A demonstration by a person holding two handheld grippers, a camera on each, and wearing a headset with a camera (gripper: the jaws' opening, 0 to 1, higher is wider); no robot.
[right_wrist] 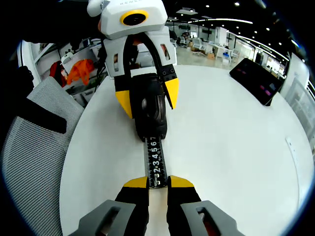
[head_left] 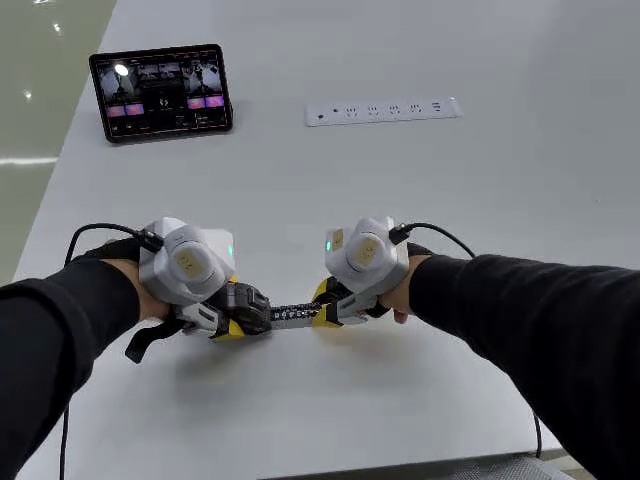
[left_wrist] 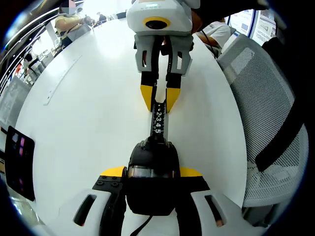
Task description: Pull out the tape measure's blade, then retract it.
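Black moulded plastic makes up the tape measure's case [head_left: 247,306]. I judge it a compact, rigid, fairly light body that takes a firm squeeze across its flat sides. The blade [head_left: 293,314] is thin springy steel: stiff along its curve, easy to kink and eager to snap back, so its end is the place to pinch.

From the head view, the case sits low over the white surface [head_left: 300,180], near me and left of centre, inside my left gripper [head_left: 238,318]. My right gripper [head_left: 325,312] is just to its right, and a short run of blade bridges the two.

In the left gripper view, my fingers are spread to the case's width and pressed against both its sides. The blade leaves the case's mouth, numbered 2 to 5, and ends between the far yellow tips.

In the right gripper view, my fingers are nearly together, with the blade's end caught between the yellow tips and digits 2 to 6 leading up to the case. Only a short length is out, so I judge the pull barely begun.
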